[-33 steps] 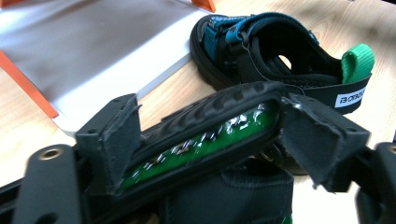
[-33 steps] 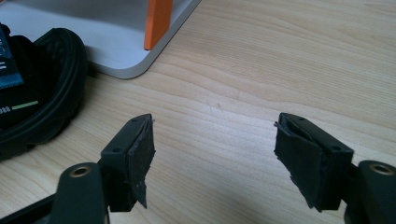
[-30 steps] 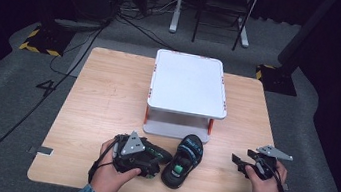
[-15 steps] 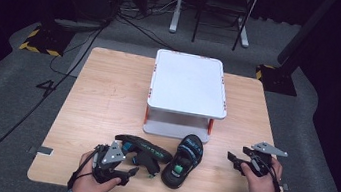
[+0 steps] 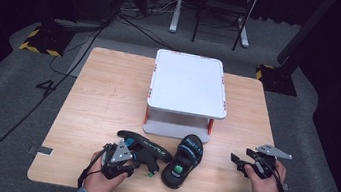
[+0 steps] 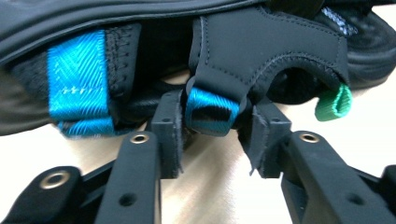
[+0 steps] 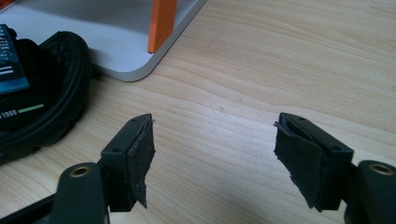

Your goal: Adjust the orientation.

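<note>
- Right now your left gripper (image 5: 142, 160) sits low and left of centre in the high view, its jaws up against the sandal (image 5: 143, 149) that lies on its side there.
- In the left gripper view the jaws stand narrowly apart on either side of a blue webbing loop (image 6: 211, 109) on that sandal's black strap (image 6: 266, 51). The pads look to touch or nearly touch the loop, but I cannot tell whether they actually pinch it.
- That loop seems a sensible hold: it sticks out from the strap, so the jaws can close on it without digging under the sole.
- The second sandal (image 5: 183, 160) lies sole down just right of the first, its toe end near the base of the white two-tier stand (image 5: 188, 81) in the middle of the table (image 5: 103, 91).
- Your right gripper (image 5: 243, 165) rests at the lower right, well clear of both sandals, jaws wide apart over bare wood with nothing between them. It looks parked there to leave the left hand room.
- The stand's lower shelf and an orange post (image 7: 161, 23) show at the upper left of the right gripper view, with the second sandal's edge beside them.
</note>
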### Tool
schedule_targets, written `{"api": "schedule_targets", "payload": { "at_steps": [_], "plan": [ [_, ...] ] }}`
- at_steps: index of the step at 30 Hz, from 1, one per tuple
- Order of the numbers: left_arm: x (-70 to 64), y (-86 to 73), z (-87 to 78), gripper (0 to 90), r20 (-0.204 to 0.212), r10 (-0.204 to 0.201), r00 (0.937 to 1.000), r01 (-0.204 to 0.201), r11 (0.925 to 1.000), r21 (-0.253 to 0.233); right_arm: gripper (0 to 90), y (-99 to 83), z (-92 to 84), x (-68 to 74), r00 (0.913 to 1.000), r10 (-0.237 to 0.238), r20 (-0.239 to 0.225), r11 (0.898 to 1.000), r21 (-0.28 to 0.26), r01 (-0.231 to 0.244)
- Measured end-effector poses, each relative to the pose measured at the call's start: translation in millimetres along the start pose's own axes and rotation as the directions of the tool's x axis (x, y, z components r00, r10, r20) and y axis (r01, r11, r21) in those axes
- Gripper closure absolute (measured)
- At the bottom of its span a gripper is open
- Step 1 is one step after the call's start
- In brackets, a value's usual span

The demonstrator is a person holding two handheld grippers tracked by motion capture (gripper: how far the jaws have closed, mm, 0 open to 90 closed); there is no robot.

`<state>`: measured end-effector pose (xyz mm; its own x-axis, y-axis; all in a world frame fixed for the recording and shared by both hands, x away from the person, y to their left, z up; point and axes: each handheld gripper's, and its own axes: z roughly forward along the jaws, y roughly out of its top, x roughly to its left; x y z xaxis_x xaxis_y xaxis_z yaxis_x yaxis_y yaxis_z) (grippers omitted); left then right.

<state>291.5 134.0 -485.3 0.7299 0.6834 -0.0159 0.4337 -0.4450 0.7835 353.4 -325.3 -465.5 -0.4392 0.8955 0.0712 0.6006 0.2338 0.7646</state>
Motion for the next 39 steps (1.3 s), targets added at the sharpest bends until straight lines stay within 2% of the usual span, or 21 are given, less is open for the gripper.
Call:
{"api": "schedule_targets", "payload": {
  "at_steps": [2,5,8,15,17,19,21,24,26,27,28,29,30,31,33,35,39],
  "plan": [
    [1.9,1.9,-4.6,64.9,0.0,-0.009,1.0,0.009,0.9996,-0.027,29.3,-0.3,0.2,0.0,1.0,-0.001,-0.002,1.0,0.002,0.001],
    [4.3,5.7,-13.3,66.7,-0.011,0.007,0.9999,-0.008,0.9988,-0.048,29.3,-0.4,0.8,0.6,1.0,-0.004,-0.002,1.0,0.004,0.004],
    [5.3,11.0,-24.3,67.9,-0.022,0.027,0.9994,-0.028,0.9985,-0.048,29.3,-0.4,1.5,0.9,1.0,-0.004,-0.001,1.0,0.004,0.004],
    [16.7,16.5,-52.5,67.6,-0.024,0.053,0.9983,-0.053,0.9986,-0.001,29.3,-0.2,1.5,1.0,1.0,-0.004,-0.003,1.0,0.006,0.004],
    [18.4,17.9,-55.8,67.4,-0.031,0.059,0.9978,-0.058,0.9982,0.016,29.3,-0.6,2.1,1.1,1.0,-0.005,-0.003,1.0,0.007,0.005],
    [21.2,18.5,-56.0,66.8,-0.029,0.047,0.9985,-0.046,0.9983,0.034,29.3,-1.0,2.8,1.3,1.0,-0.005,-0.004,1.0,0.009,0.005],
    [25.2,16.7,-50.7,65.6,-0.039,0.022,0.999,-0.021,0.9994,0.028,29.3,-1.5,3.5,1.6,1.0,-0.007,-0.005,1.0,0.015,0.007],
    [27.5,15.0,-42.9,62.9,-0.05,0.021,0.9985,-0.02,0.9996,0.018,29.2,-1.9,3.5,2.3,1.0,-0.007,-0.004,1.0,0.016,0.007],
    [29.1,14.3,-35.0,56.3,-0.037,-0.008,0.9993,0.008,1.0,-0.006,29.3,-2.5,3.1,2.0,1.0,-0.007,-0.003,1.0,0.015,0.007],
    [29.1,14.6,-31.2,52.9,-0.038,-0.016,0.9991,0.016,0.9999,-0.001,29.2,-2.8,3.0,1.9,1.0,-0.007,-0.002,1.0,0.016,0.007],
    [29.6,14.2,-28.0,50.8,-0.021,-0.023,0.9995,0.022,0.9981,-0.057,29.2,-3.1,2.9,1.7,1.0,-0.005,-0.001,1.0,0.018,0.005],
    [29.2,15.8,-26.2,49.7,-0.013,-0.035,0.9993,0.034,0.9982,-0.049,29.2,-3.3,2.9,1.6,1.0,-0.005,-0.002,1.0,0.018,0.005],
    [29.3,17.0,-25.1,45.2,-0.026,-0.02,0.9995,0.019,0.9993,-0.032,29.2,-3.5,2.9,1.5,1.0,-0.007,-0.003,1.0,0.017,0.007],
    [28.7,17.8,-24.8,45.0,-0.033,-0.019,0.9993,0.017,0.9992,-0.035,29.2,-3.6,2.8,1.4,1.0,-0.007,-0.003,1.0,0.018,0.007],
    [27.1,18.5,-26.0,37.4,-0.038,-0.032,0.9988,0.03,0.9984,-0.047,29.2,-3.7,2.5,1.3,1.0,-0.006,-0.003,1.0,0.017,0.006],
    [24.1,19.6,-31.0,34.4,-0.049,-0.046,0.9977,0.043,0.9971,-0.063,29.1,-3.5,2.5,1.0,1.0,-0.005,-0.002,1.0,0.016,0.005],
    [11.1,26.2,-41.4,30.6,-0.04,-0.051,0.9979,0.046,0.9927,-0.111,29.1,-2.2,4.0,1.8,1.0,-0.007,-0.005,1.0,0.018,0.007]
  ]
}}
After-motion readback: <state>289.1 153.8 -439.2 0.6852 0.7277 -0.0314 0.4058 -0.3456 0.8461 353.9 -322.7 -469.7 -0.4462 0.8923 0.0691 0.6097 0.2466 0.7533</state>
